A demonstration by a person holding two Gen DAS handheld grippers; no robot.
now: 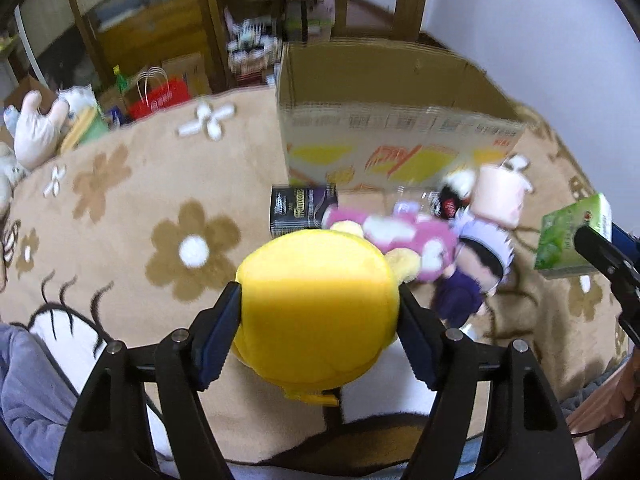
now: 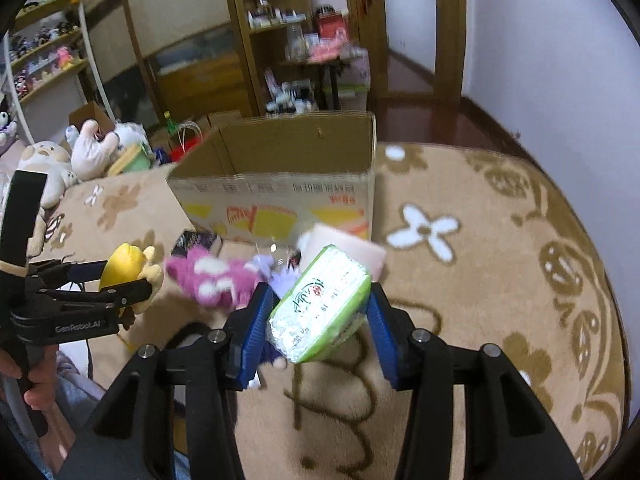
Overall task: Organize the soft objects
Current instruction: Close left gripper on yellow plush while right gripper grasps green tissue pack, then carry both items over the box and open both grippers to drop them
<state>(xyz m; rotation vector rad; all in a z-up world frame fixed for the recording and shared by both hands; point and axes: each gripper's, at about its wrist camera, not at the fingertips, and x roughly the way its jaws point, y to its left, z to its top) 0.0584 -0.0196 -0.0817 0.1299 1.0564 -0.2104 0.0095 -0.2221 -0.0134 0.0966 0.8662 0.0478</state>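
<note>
Both tongs are clamped — left tongs on the yellow plush, right tongs on the green tissue pack.

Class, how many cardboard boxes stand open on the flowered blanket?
1: the cardboard box stands behind the pink plush, open side up. Others may be hidden.

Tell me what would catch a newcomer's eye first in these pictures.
Probably the yellow plush toy clamped in the left gripper, filling the near view. Next, the green tissue pack held in the right gripper. Behind both, an open cardboard box stands on the flowered rug, with a pink plush toy lying before it.
</note>
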